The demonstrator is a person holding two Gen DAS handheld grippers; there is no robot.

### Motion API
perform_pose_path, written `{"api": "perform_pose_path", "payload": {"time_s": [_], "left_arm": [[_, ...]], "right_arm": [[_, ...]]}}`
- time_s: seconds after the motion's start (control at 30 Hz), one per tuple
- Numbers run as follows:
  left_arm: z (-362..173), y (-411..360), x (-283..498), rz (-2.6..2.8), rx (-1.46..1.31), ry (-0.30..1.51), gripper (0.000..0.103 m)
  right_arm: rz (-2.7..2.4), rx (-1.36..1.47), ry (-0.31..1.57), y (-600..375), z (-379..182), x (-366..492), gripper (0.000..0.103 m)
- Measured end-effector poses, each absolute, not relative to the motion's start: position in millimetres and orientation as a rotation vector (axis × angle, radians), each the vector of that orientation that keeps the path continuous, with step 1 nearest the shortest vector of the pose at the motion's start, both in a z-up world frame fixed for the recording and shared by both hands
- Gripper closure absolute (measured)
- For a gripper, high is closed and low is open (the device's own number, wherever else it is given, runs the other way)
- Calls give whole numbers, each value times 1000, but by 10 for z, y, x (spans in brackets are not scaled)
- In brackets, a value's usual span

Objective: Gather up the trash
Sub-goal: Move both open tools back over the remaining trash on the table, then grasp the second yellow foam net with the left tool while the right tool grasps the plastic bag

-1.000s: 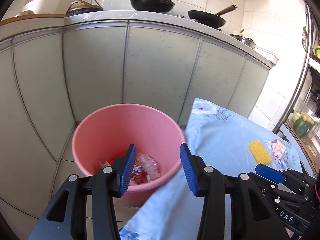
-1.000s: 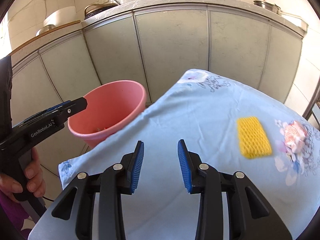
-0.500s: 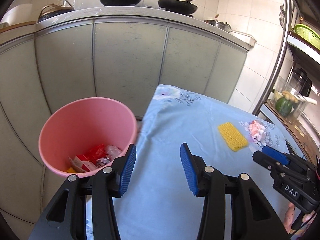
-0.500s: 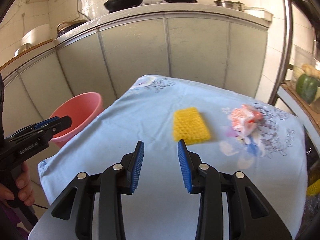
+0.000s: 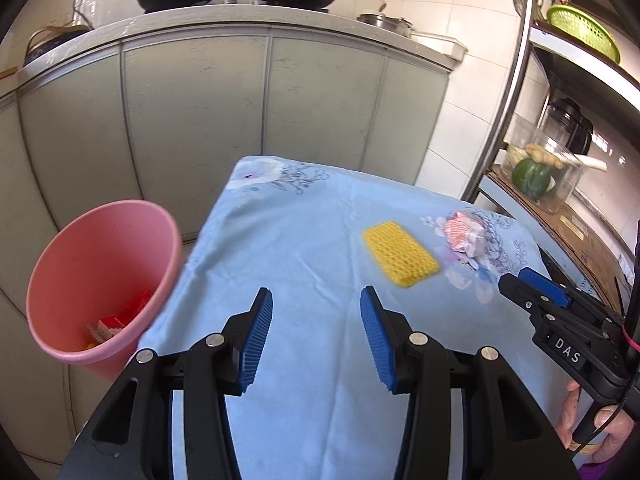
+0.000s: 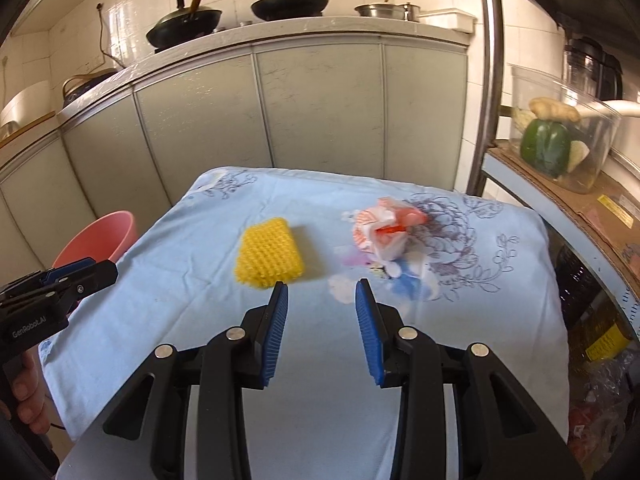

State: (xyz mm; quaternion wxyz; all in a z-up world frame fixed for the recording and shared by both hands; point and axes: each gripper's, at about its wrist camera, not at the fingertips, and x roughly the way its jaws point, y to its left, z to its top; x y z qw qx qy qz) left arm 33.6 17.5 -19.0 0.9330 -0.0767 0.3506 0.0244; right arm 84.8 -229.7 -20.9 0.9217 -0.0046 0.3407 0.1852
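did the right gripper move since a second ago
Yes. The right gripper swung right, away from the pink bucket and toward the crumpled wrapper; the yellow foam net now lies just ahead of its open jaws.

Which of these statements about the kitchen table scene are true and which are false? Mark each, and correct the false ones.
1. The left gripper is open and holds nothing. True.
2. The yellow foam net lies in the pink bin. False: it lies on the blue tablecloth.
3. The crumpled wrapper lies to the right of the net. True.
4. The right gripper is shut on the wrapper. False: it is open, short of both items.
5. The bin is empty. False: red and white scraps lie inside.
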Motion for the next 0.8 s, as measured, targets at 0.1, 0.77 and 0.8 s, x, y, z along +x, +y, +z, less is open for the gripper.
{"api": "perform_pose_path", "payload": {"time_s": [0.1,0.77,0.8], "left_arm": [[-182,27,452,23,-153,726,58],[-559,-536,1382,43,-165,841,58],[-578,-544,1410,52,-162,845,58]], "right_arm": [[364,8,698,-2373,-239,867,67],[328,65,708,-2525,-390,921,67],[330,66,711,-2523,-395,926,67]]}}
